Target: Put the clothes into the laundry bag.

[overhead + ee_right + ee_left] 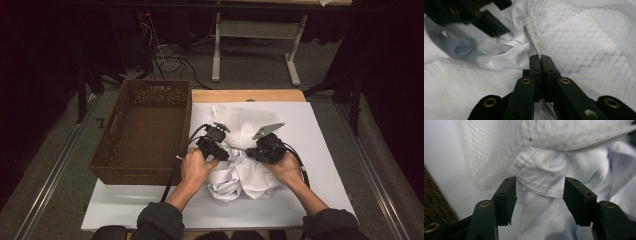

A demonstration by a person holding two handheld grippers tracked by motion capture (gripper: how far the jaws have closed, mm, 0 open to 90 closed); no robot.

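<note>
Left of both grippers, the brown wicker basket (142, 131) sat empty. The white shirt (240, 175) lay crumpled beneath them, unpacked. The right gripper (540, 58) pinched a mesh laundry bag (586, 45); the left gripper (539, 192) was spread around a shirt fold.

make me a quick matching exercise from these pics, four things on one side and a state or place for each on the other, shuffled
1. left gripper
2. right gripper
3. basket
4. shirt

a. brown, on the table's left part
b. jaws apart around a seamed fold
c. white, crumpled between the hands
d. shut on the mesh cloth's edge

Pairs: 1-b, 2-d, 3-a, 4-c
</note>
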